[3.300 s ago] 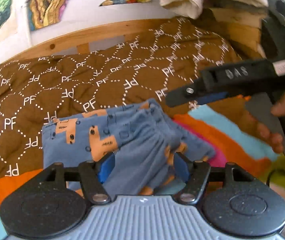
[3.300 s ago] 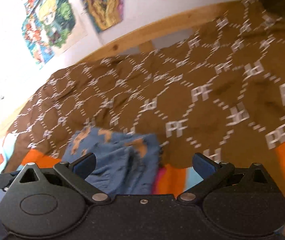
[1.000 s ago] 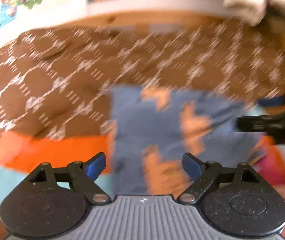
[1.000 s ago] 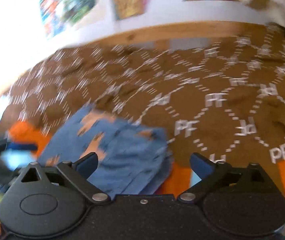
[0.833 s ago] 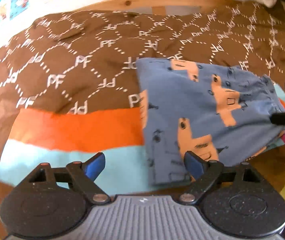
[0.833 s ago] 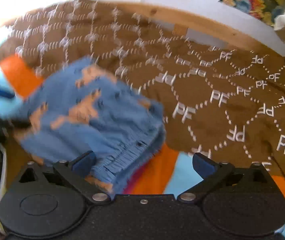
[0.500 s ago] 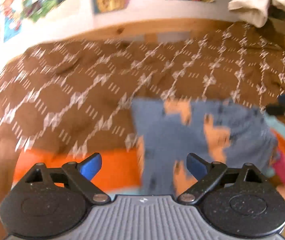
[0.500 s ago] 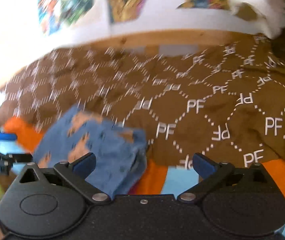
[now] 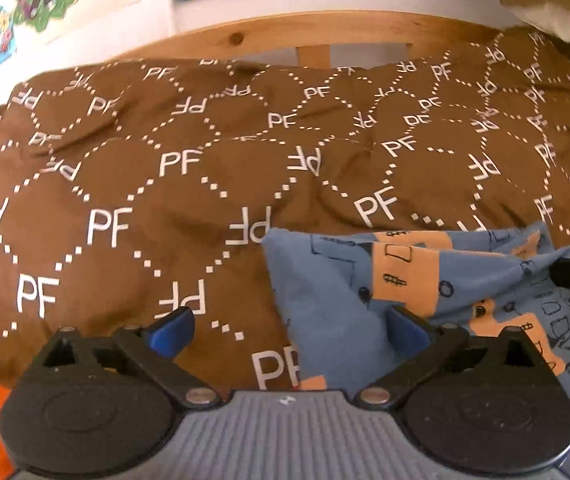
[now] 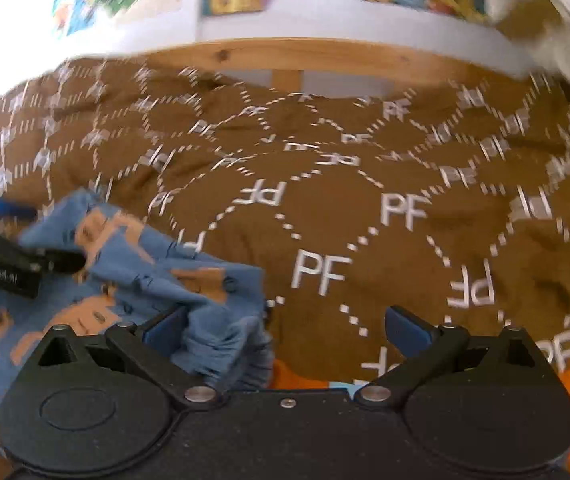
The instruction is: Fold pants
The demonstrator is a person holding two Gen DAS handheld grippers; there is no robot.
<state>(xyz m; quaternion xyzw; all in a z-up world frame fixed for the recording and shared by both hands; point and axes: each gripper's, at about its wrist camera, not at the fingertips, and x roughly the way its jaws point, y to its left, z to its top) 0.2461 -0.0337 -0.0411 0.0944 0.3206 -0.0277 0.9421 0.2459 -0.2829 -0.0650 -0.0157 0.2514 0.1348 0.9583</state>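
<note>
Since a second earlier, the left gripper (image 9: 289, 326) had slid left; the blue pants (image 9: 425, 280) now lay under its right finger, jaws empty and opening. The right gripper (image 10: 285, 326) gaped empty over the brown blanket (image 10: 365, 208). Only the right view showed the bunched waistband (image 10: 225, 344).

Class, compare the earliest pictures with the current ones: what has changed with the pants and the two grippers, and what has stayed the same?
The left gripper let go of the pants; its jaws are opening, empty. The pants now lie flatter. The right gripper stayed open, and the brown blanket is unchanged.
</note>
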